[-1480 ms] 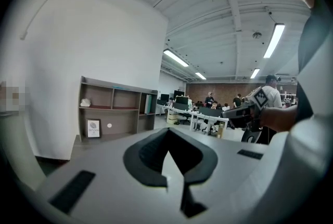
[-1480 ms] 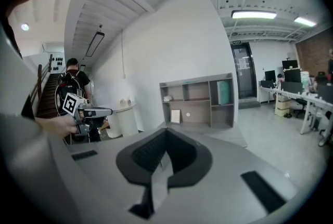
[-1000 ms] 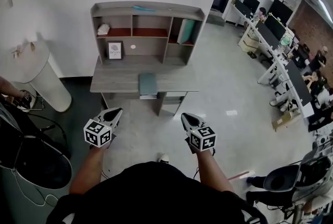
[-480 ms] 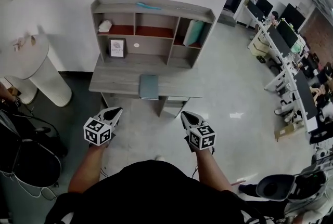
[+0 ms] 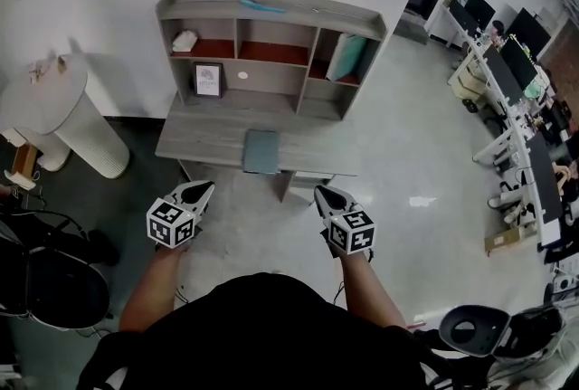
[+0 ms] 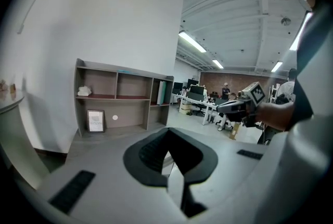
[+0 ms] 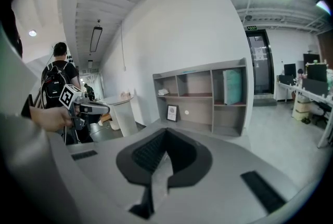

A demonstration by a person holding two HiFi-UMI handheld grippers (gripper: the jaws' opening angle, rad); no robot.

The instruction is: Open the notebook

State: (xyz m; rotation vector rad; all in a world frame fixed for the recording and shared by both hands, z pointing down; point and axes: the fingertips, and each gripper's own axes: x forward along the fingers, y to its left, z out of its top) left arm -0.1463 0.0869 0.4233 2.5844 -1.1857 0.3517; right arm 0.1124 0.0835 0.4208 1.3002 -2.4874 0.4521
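Note:
The closed grey-green notebook (image 5: 261, 151) lies flat on the grey desk (image 5: 199, 139), near its front edge, under a shelf hutch (image 5: 271, 17). Both grippers hover over the floor short of the desk, apart from the notebook. My left gripper (image 5: 201, 189) is shut with nothing in it, its jaws meeting at the tip (image 6: 167, 132). My right gripper (image 5: 320, 193) looks the same, shut and empty (image 7: 166, 132). In both gripper views the jaws hide the notebook; only the hutch (image 6: 117, 95) (image 7: 208, 93) shows behind them.
A white round pedestal table (image 5: 63, 112) stands left of the desk and a black chair (image 5: 50, 289) at the lower left. The hutch holds a framed picture (image 5: 207, 79) and a teal book (image 5: 348, 58). Office desks with monitors (image 5: 520, 80) run along the right.
The desk and notebook have drawn a little nearer and shifted in the head view as I walk toward them. Both grippers keep their pose, shut.

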